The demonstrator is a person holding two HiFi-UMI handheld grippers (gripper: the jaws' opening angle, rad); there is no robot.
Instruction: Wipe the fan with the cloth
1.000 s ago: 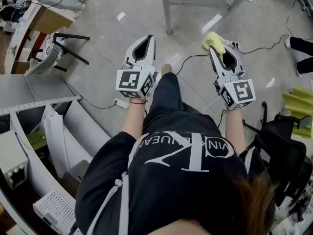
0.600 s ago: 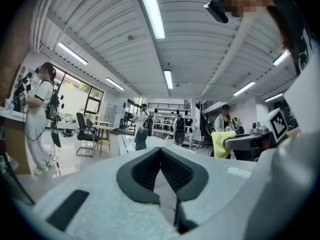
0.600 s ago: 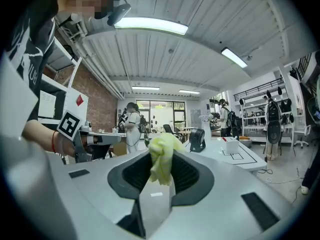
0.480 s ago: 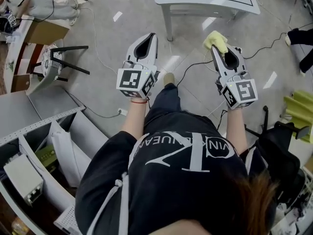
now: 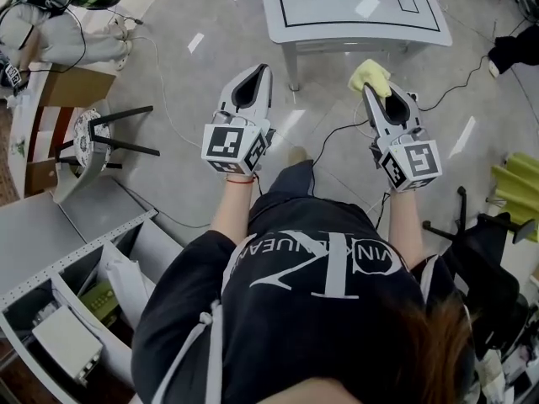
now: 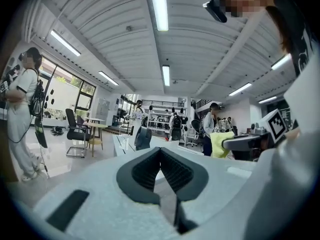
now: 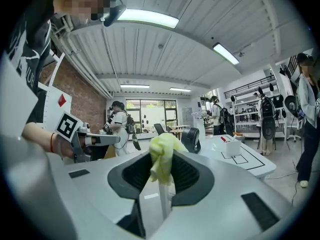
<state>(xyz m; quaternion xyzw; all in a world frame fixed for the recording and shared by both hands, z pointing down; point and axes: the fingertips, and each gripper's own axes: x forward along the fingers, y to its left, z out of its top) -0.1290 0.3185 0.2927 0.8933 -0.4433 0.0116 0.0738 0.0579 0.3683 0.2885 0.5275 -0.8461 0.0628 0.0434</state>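
Note:
The yellow cloth [image 5: 369, 74] is bunched at the tips of my right gripper [image 5: 371, 91], which is shut on it. In the right gripper view the cloth [image 7: 162, 154] sticks up from between the closed jaws. My left gripper [image 5: 256, 72] is shut with nothing in it, and its jaws meet in the left gripper view. Both grippers point level toward a white table [image 5: 421, 23]. A small dark fan [image 7: 191, 139] stands on that table and also shows as the fan [image 6: 142, 137] in the left gripper view. Both grippers are well short of it.
Cables [image 5: 333, 133] run over the grey floor under the grippers. A grey shelf unit [image 5: 76, 242] stands at the lower left, a black-legged stand [image 5: 109, 141] at the left, and a black chair [image 5: 484, 259] at the right. Several people stand in the room behind the table.
Both grippers have been carried forward toward the white table, which now shows more fully at the top of the head view. The cloth stays clamped in the right gripper.

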